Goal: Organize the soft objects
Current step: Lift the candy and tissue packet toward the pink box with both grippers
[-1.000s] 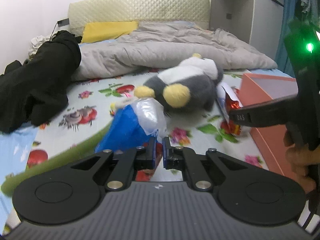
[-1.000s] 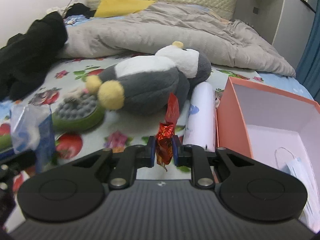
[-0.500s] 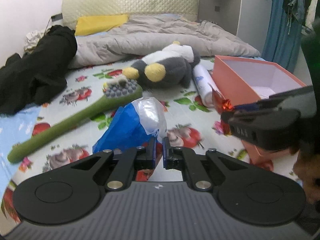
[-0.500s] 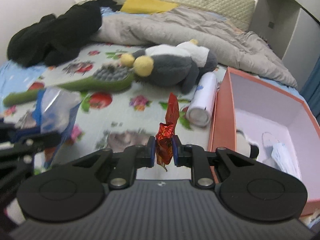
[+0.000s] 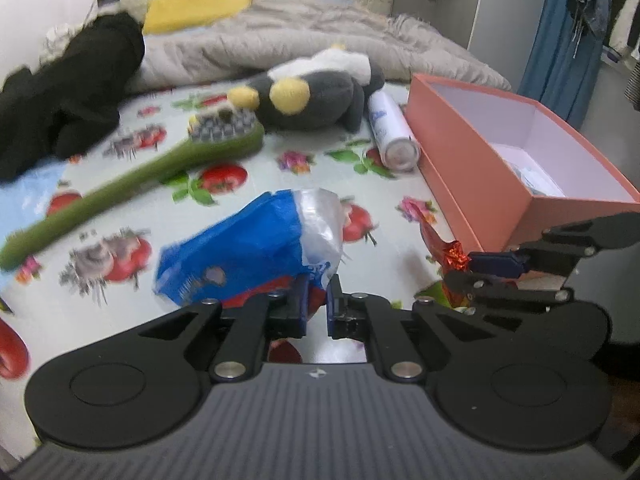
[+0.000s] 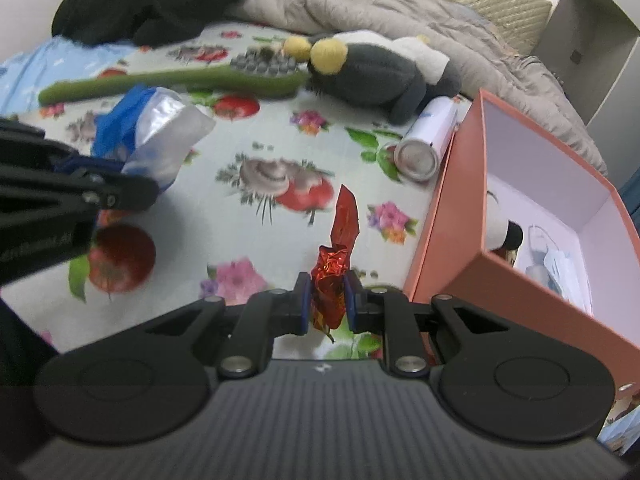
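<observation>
My left gripper [image 5: 316, 304]: pinched nearly shut on the corner of a blue-and-clear plastic bag [image 5: 256, 244], held above the bed.
My right gripper [image 6: 327, 300]: clamped on a crumpled red foil wrapper [image 6: 334, 272], just beside the near corner of the orange box [image 6: 448, 216].
Orange box, at the bed's right edge: open; already holds a face mask [image 6: 560, 268] and a small plush item, partly hidden.
On the flowered sheet [image 6: 256, 148], still unsorted: grey penguin plush [image 6: 376, 72], green plush brush [image 6: 192, 78], white cylinder [image 6: 426, 140] against the box wall.
Toward the headboard: grey quilt [image 5: 320, 36], black garment [image 5: 68, 84].
Status, my estimate: underway; both held pieces and two plush toys remain.
</observation>
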Demonstrator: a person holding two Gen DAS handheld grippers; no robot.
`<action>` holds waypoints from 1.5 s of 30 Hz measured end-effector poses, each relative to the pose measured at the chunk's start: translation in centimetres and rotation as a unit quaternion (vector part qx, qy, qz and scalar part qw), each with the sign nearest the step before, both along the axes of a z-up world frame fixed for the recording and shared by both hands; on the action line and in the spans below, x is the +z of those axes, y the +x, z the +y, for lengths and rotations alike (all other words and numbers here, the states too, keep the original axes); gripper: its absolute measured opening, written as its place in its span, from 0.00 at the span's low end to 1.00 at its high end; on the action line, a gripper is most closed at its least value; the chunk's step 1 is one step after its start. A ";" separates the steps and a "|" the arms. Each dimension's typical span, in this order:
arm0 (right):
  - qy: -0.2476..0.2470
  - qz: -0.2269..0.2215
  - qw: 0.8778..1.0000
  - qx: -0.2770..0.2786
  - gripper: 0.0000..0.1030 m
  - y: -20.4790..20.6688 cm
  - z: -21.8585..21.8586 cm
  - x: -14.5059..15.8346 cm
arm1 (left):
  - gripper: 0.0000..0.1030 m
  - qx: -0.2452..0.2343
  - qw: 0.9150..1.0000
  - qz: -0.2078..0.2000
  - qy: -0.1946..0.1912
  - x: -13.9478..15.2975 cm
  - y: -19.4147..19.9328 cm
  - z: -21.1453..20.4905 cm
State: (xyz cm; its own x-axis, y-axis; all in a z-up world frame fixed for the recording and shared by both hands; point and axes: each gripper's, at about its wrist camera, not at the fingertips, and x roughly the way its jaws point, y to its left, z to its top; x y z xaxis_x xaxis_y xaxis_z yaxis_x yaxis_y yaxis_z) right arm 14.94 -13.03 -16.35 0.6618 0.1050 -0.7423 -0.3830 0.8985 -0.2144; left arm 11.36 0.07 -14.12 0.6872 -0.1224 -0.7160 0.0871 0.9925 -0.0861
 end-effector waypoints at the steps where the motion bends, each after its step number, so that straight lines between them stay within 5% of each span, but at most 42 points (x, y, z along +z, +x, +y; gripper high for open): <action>1: -0.006 0.002 1.000 0.002 0.21 -0.2 0.0 -0.3 | 0.10 -0.002 1.000 0.009 -0.007 -0.3 0.1 0.0; 5: 0.002 0.027 1.000 0.007 0.23 -0.5 -0.5 -1.1 | 0.20 0.002 0.999 0.031 -0.020 -1.0 0.2 0.4; 6: 0.004 0.032 0.999 0.004 0.25 -0.6 -0.6 -1.2 | 0.32 0.004 0.999 0.038 -0.024 -1.2 0.3 0.5; 7: 0.008 0.036 0.999 0.004 0.31 -0.6 -0.7 -1.3 | 0.43 0.007 0.999 0.042 -0.030 -1.3 0.3 0.6; 13: 0.048 0.064 0.997 0.007 0.55 -0.8 -1.7 -1.4 | 0.63 0.026 0.996 0.063 -0.060 -1.9 0.2 0.7; 21: 0.087 0.069 0.994 -0.007 0.61 -0.5 -3.6 -1.0 | 0.69 0.097 0.980 0.103 -0.143 -3.2 0.4 1.9; 26: 0.121 0.069 0.990 -0.016 0.58 0.1 -4.3 -1.8 | 0.74 0.153 0.960 0.128 -0.195 -4.2 0.6 3.0; 27: 0.123 0.069 0.990 -0.020 0.53 0.2 -4.3 -2.0 | 0.74 0.164 0.956 0.136 -0.202 -4.4 0.7 3.2; 29: 0.120 0.062 0.991 -0.024 0.26 0.5 -4.1 -2.5 | 0.75 0.184 0.945 0.150 -0.224 -4.9 0.8 3.5; 30: 0.114 0.059 0.991 -0.027 0.24 0.6 -4.0 -2.7 | 0.75 0.192 0.940 0.155 -0.235 -5.2 0.7 3.6; 34: 0.110 0.055 0.991 -0.047 0.24 0.9 -4.7 -3.0 | 0.76 0.228 0.921 0.172 -0.266 -6.1 0.6 3.9; 40: 0.114 0.054 0.990 -0.055 0.24 0.8 -6.1 -3.0 | 0.76 0.308 0.881 0.161 -0.322 -6.9 0.3 4.9; 45: 0.113 0.049 0.991 -0.057 0.24 0.7 -6.7 -2.9 | 0.74 0.375 0.855 0.146 -0.327 -7.0 0.2 5.9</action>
